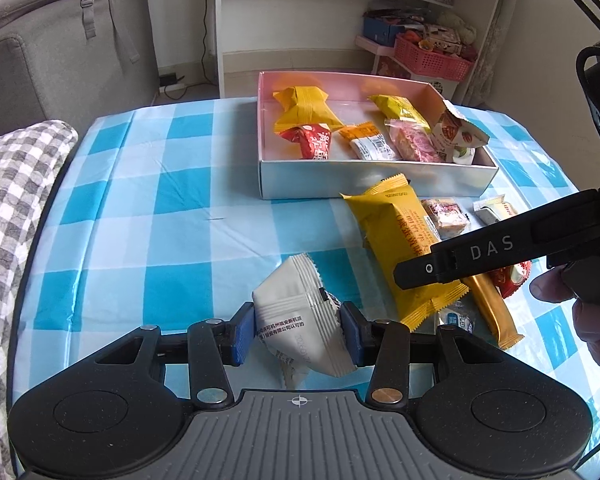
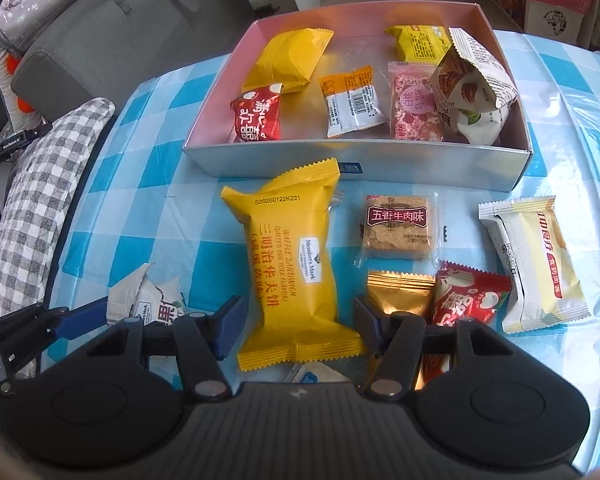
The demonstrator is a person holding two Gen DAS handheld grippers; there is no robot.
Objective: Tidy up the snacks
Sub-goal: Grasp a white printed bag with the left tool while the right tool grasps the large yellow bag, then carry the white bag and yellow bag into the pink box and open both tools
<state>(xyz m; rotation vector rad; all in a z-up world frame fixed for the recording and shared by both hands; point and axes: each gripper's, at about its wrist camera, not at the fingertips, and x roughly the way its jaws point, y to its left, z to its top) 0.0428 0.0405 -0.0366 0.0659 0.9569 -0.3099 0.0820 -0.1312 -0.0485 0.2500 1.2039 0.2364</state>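
Left gripper (image 1: 298,334): blue pads pinched on white packet (image 1: 300,316), held tilted above checked tablecloth (image 1: 160,208). Right gripper (image 2: 296,326): jaws part-open astride yellow waffle packet (image 2: 294,272), pads not visibly pressing; packet flat on cloth, just in front of silver box (image 2: 356,160). Risks: right pad snagging gold wrapper (image 2: 400,290) beside it, dragging both; puffy yellow film slipping out; white packet, gripped near one end, swinging loose over box wall.
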